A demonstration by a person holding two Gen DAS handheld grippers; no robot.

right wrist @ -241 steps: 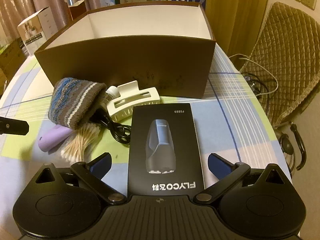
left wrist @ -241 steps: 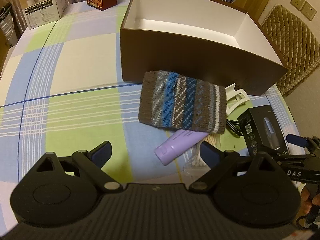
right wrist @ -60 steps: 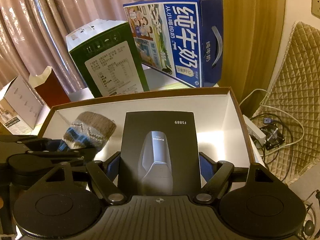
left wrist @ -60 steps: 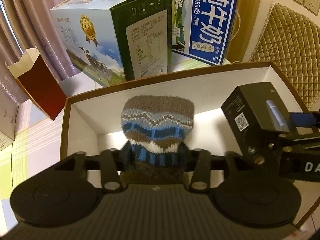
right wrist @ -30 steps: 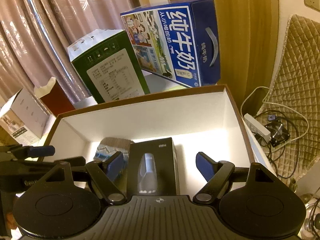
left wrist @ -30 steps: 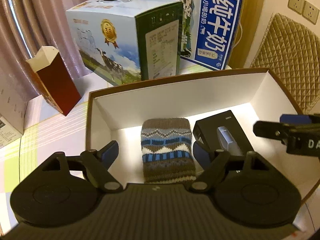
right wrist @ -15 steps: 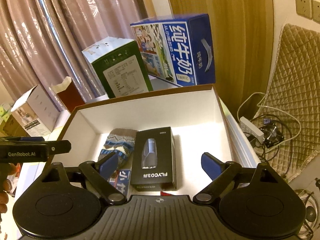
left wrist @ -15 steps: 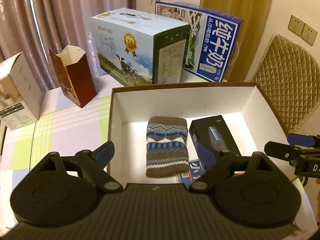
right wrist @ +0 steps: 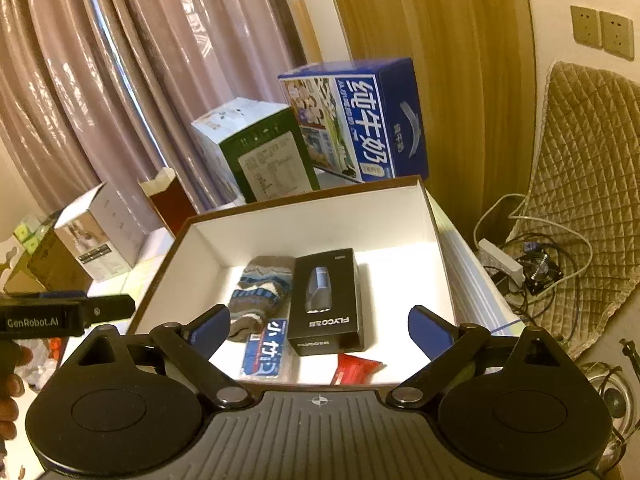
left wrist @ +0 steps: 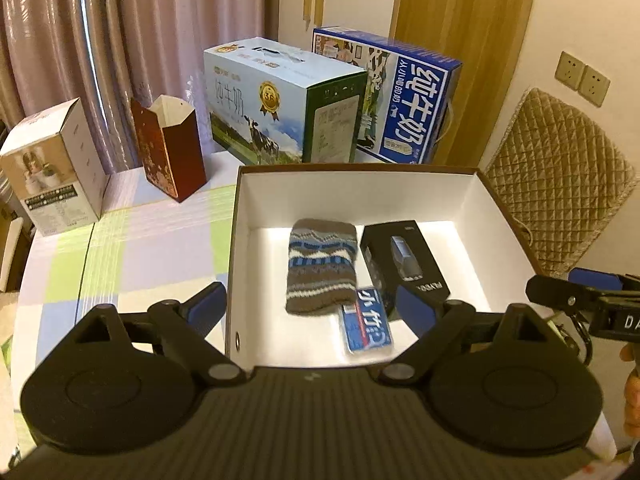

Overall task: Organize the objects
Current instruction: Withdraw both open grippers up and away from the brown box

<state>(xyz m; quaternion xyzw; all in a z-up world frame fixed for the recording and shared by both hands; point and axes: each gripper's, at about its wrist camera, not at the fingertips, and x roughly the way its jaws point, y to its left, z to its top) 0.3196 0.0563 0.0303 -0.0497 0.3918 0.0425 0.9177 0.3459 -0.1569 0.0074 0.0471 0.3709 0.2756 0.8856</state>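
A brown cardboard box (left wrist: 360,190) with a white inside holds a striped knitted pouch (left wrist: 322,266), a black shaver package (left wrist: 404,258) and a blue tissue packet (left wrist: 368,326). In the right wrist view the box (right wrist: 320,220) also shows the pouch (right wrist: 260,292), the black package (right wrist: 328,300), the blue packet (right wrist: 266,350) and a red packet (right wrist: 356,368). My left gripper (left wrist: 310,306) is open and empty above the box's near edge. My right gripper (right wrist: 320,326) is open and empty above the box's near side.
Behind the box stand a green-and-white milk carton (left wrist: 284,104) and a blue milk carton (left wrist: 392,100). A dark red open box (left wrist: 168,148) and a white box (left wrist: 52,168) stand on the checked tablecloth (left wrist: 132,256). A quilted chair (left wrist: 560,188) and cables (right wrist: 532,256) are at the right.
Both grippers have let go of the pouch and the black package inside the box, opened, and pulled up and back, so more of the box shows.
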